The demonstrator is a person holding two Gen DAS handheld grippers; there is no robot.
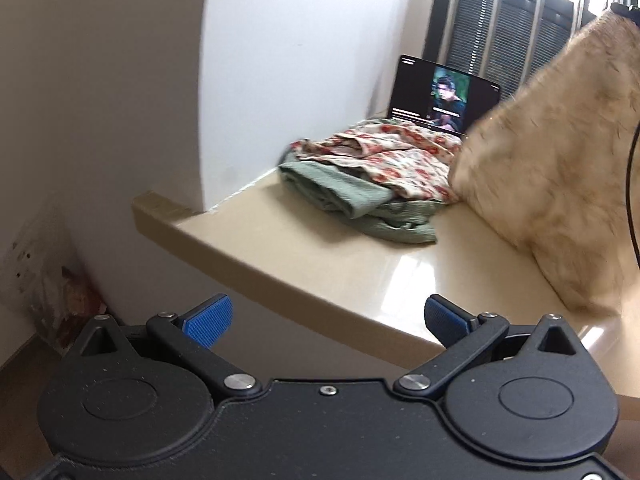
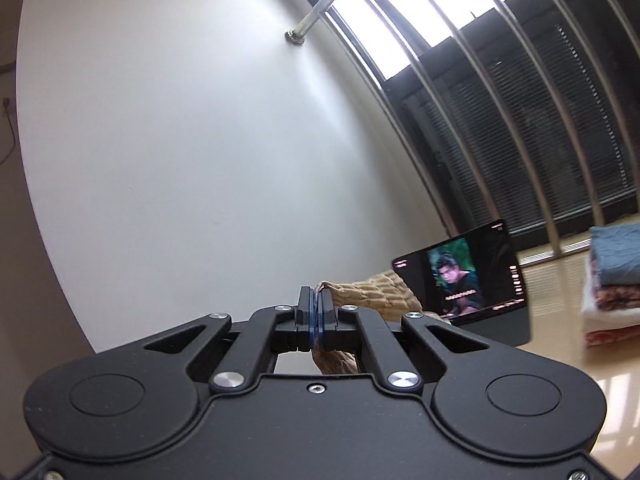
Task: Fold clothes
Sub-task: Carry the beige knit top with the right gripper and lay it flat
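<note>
My right gripper (image 2: 319, 312) is shut on a tan patterned garment (image 2: 376, 288) and holds it high. In the left wrist view the same garment (image 1: 560, 168) hangs at the right, its lower end over the beige ledge (image 1: 320, 256). My left gripper (image 1: 326, 314) is open and empty, near the ledge's front edge, with blue pads (image 1: 212, 318). A heap of unfolded clothes lies on the ledge: a floral garment (image 1: 384, 156) on top of a green one (image 1: 352, 200).
A laptop (image 1: 444, 96) with a video on its screen stands behind the heap; it also shows in the right wrist view (image 2: 464, 280). A stack of folded clothes (image 2: 612, 280) sits at the far right. A barred window (image 2: 500, 100) is behind. A white wall (image 2: 180, 140) is at the left.
</note>
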